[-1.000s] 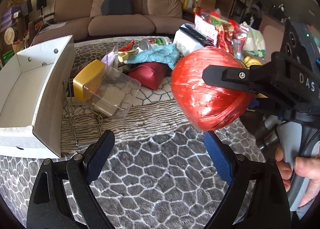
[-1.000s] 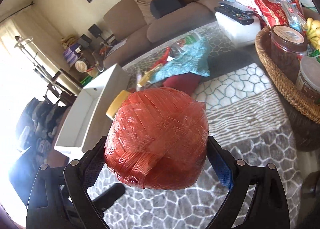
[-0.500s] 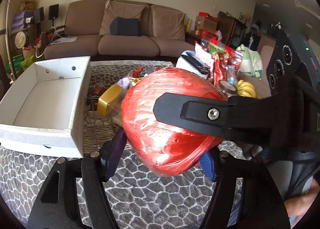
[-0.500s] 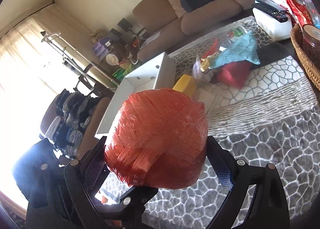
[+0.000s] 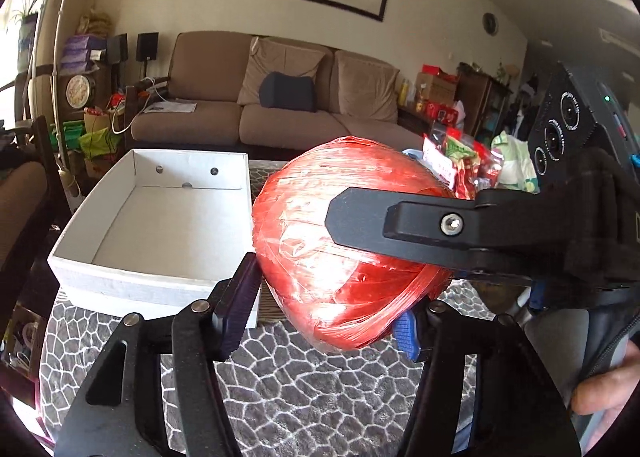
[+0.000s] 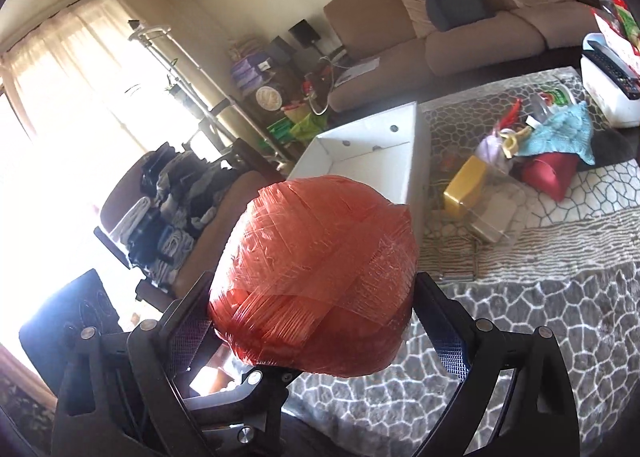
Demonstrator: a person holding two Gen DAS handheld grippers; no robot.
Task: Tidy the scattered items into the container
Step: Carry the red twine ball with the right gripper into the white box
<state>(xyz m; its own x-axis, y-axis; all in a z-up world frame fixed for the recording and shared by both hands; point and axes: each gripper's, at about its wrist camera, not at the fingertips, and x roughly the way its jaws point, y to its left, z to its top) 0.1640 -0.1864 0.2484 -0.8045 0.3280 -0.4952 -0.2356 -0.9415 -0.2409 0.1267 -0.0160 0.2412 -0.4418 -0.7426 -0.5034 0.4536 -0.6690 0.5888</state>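
Observation:
A big red ball of wrapped plastic twine (image 5: 340,257) (image 6: 312,277) hangs in the air over the patterned table cover. My right gripper (image 6: 316,309) is shut on its sides; one of its fingers (image 5: 400,221) crosses the ball in the left wrist view. My left gripper (image 5: 324,309) has the ball's underside between its jaws, which are closing, and both pads touch it. One left finger (image 6: 256,381) shows beneath the ball. The white cardboard box (image 5: 152,285) (image 6: 418,161) stands just left of the ball, lower down.
Right of the box lie a yellow-lidded clear container (image 6: 466,187), a wire rack (image 6: 456,253), a red pouch (image 6: 554,175) and a teal cloth (image 6: 564,133). Snack bags (image 5: 460,165) stand far right. A chair piled with clothes (image 6: 172,217) sits past the table's left edge.
Both grippers rose and carried the ball left toward the white box. The left jaws, wide apart and off the ball a second ago, narrowed onto its underside.

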